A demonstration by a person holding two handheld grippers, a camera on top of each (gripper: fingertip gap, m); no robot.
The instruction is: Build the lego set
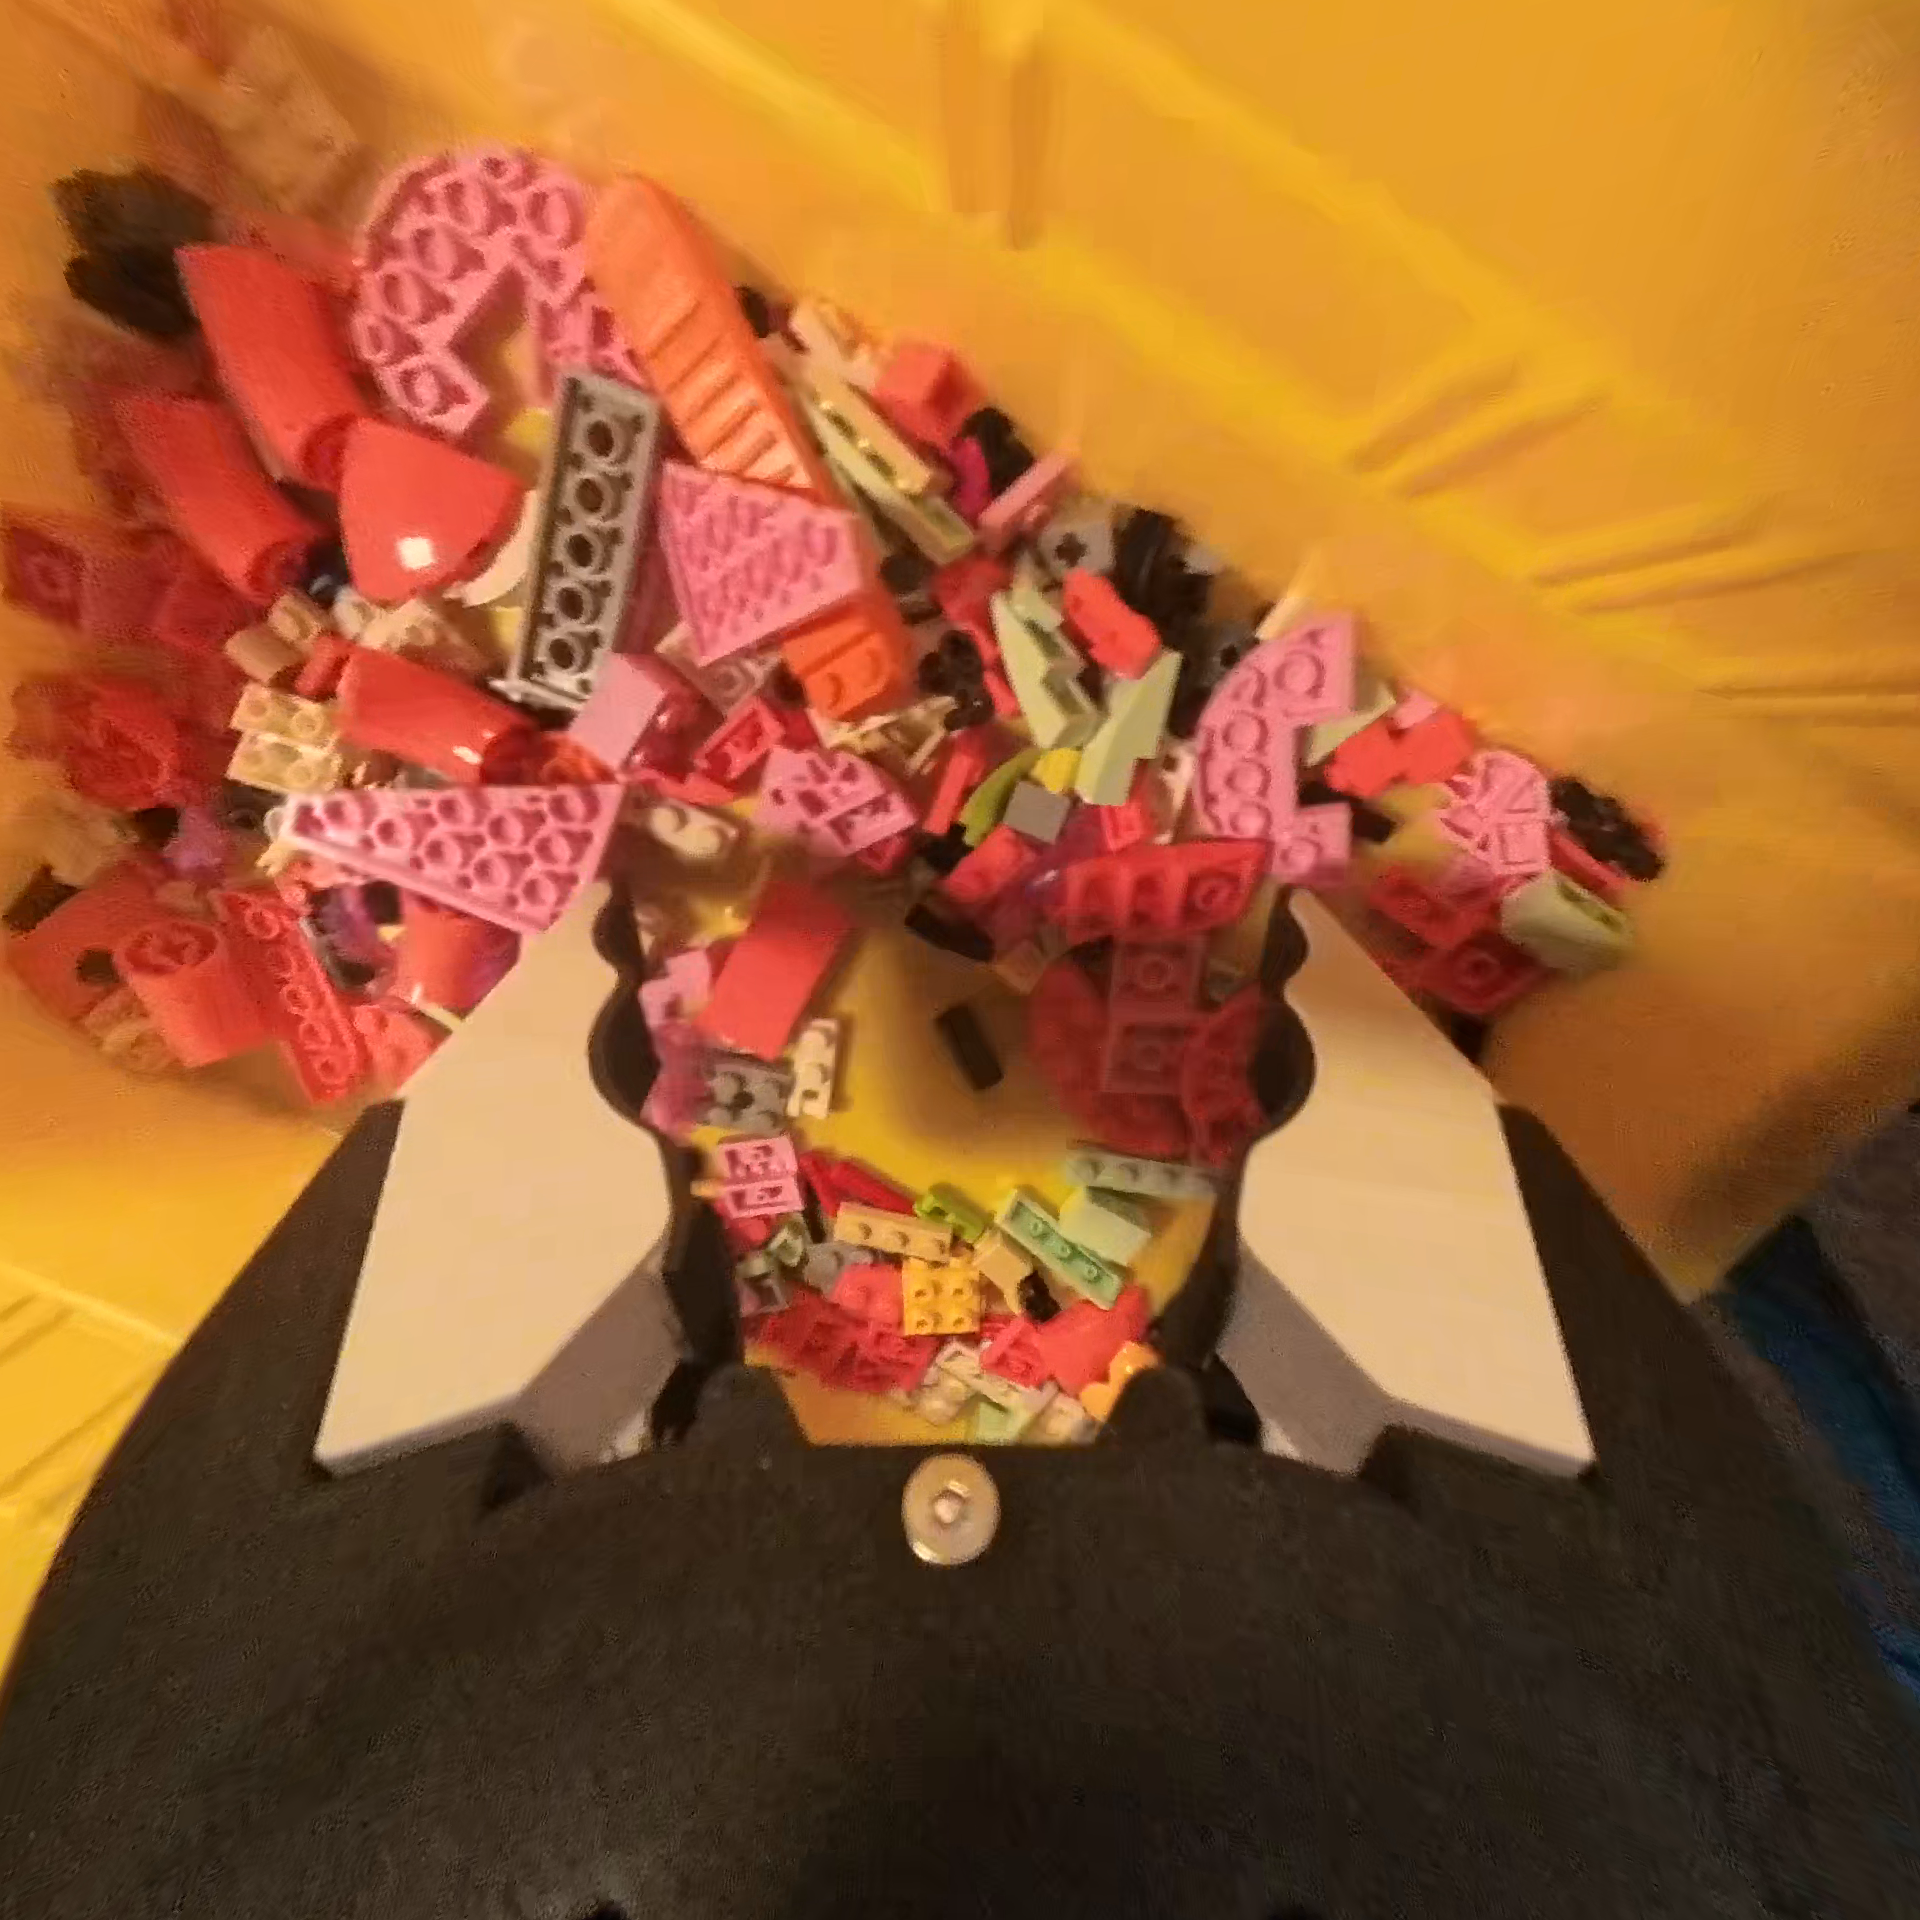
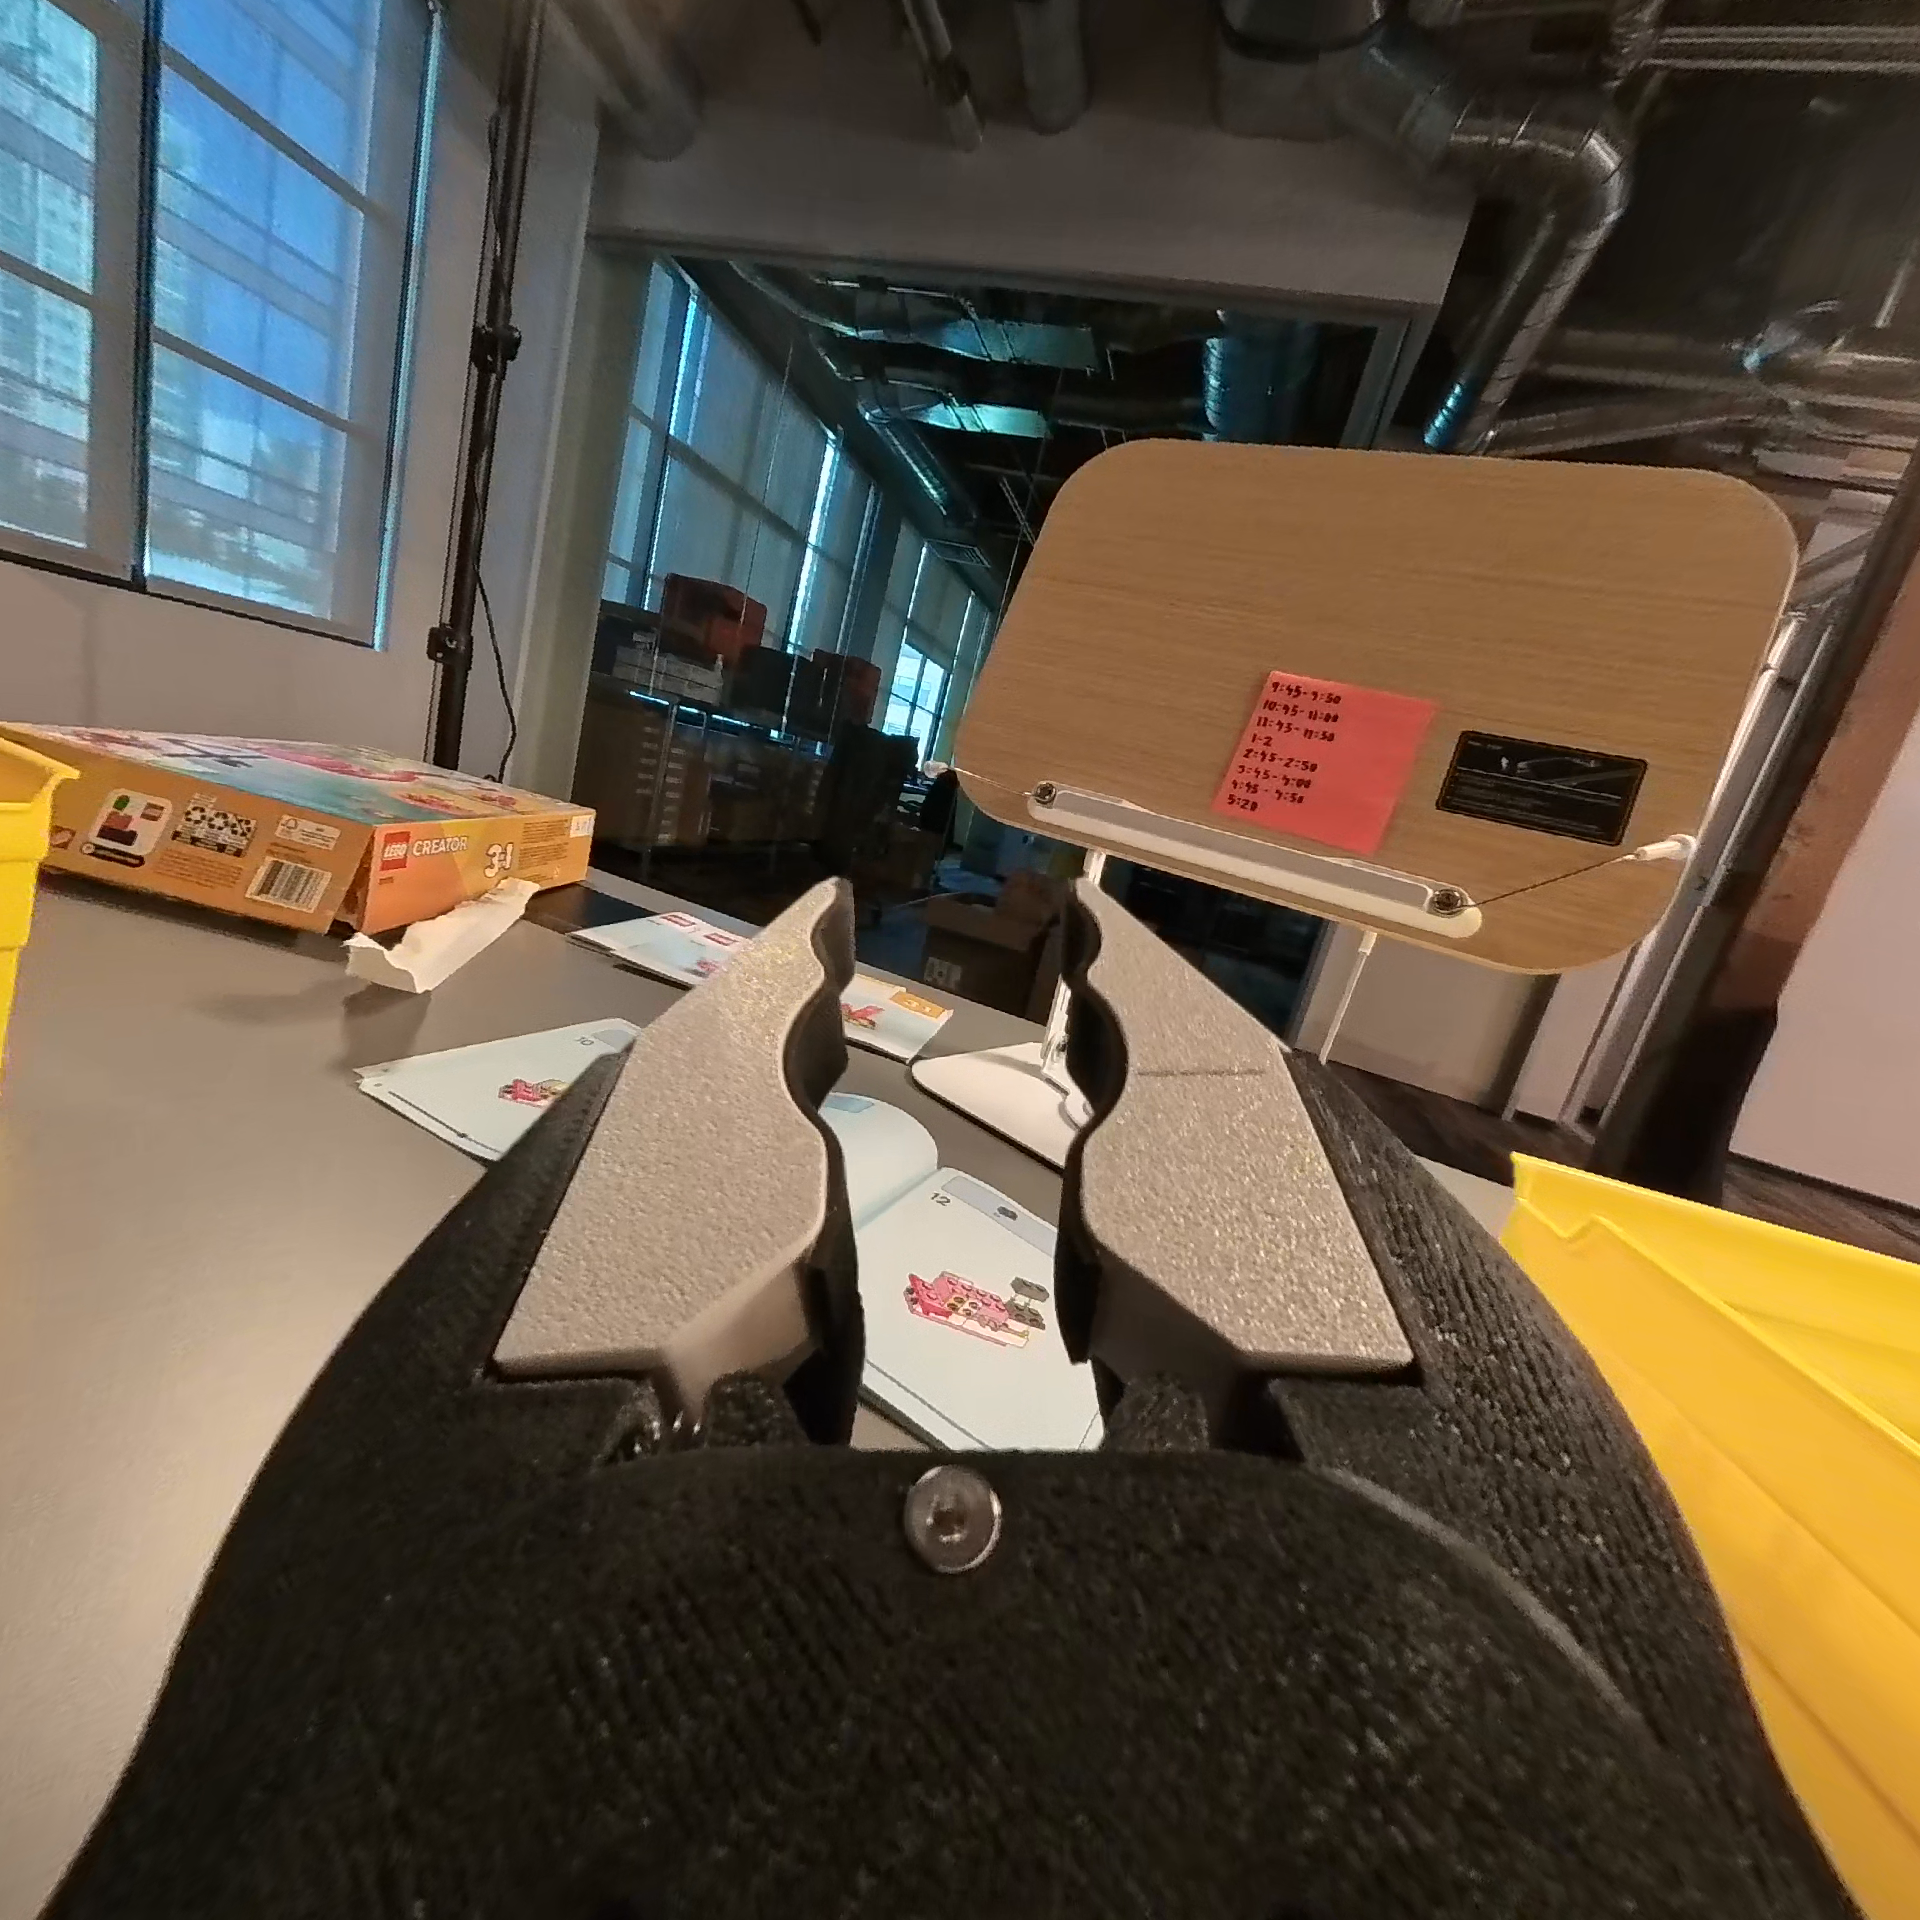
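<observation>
Blurred bricks (image 1: 727, 644) behind gripper (image 1: 951, 914)

The left black-bodied, grey-fingered gripper (image 1: 951, 914) gapes wide, tilted downward; the matching right gripper (image 2: 961, 914) is level, fingers parted, gripping nothing.

A grey tabletop (image 2: 208, 1143) fills the lower left of the frame. Tall gridded windows (image 2: 208, 312) with bluish daylight line the upper-left white wall. Exposed ducts (image 2: 1507, 208) cross the dark ceiling; behind a glass partition (image 2: 727, 623) stand what may be cabinets.

Pink, red and orange bricks (image 1: 727, 582) fill a yellow bin (image 1: 1351, 312).
</observation>
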